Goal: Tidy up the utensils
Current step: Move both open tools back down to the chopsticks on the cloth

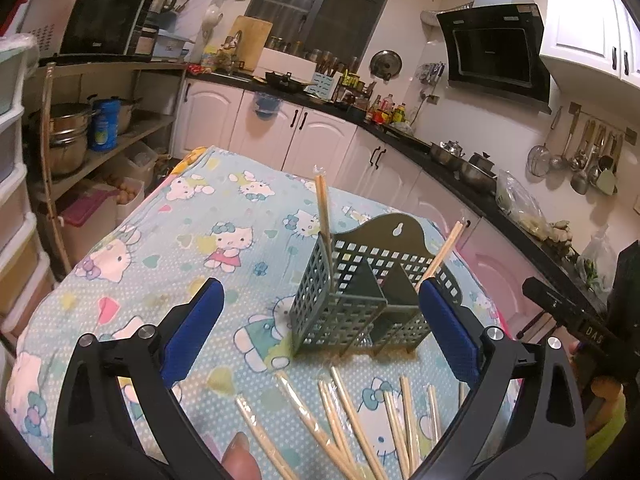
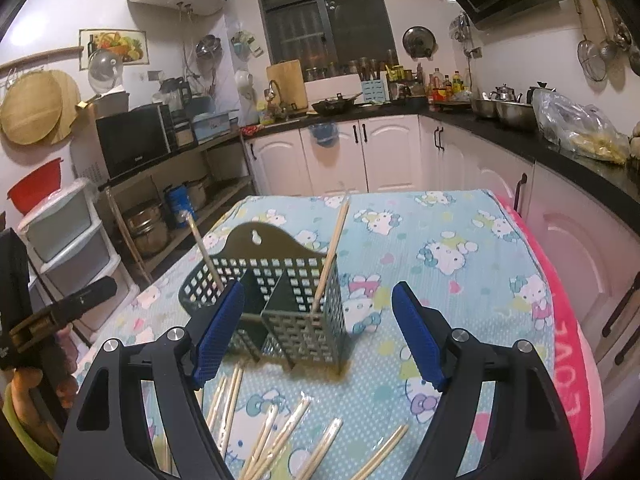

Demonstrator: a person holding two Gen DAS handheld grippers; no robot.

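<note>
A grey-green perforated utensil holder [image 1: 352, 300] [image 2: 296, 312] with dividers stands on the cartoon-cat tablecloth [image 1: 180, 232] [image 2: 460, 248]. One wrapped chopstick pair [image 1: 323, 216] [image 2: 334, 252] stands in one end compartment, and another pair [image 1: 442, 254] [image 2: 204, 254] leans in the opposite end. Several wrapped chopstick pairs [image 1: 344, 416] [image 2: 280, 436] lie loose on the cloth in front of the holder. My left gripper [image 1: 322, 332] is open just short of the holder, with nothing between its blue pads. My right gripper [image 2: 320, 336] is open too, its jaws either side of the holder's near corner without touching it.
White cabinets and a black counter [image 2: 500, 136] wrap round the far side and right of the table. An open shelf with pots [image 1: 72, 136] and plastic drawers [image 2: 68, 232] stand to the left. The other gripper's black body [image 1: 576, 320] [image 2: 60, 308] shows at each view's edge.
</note>
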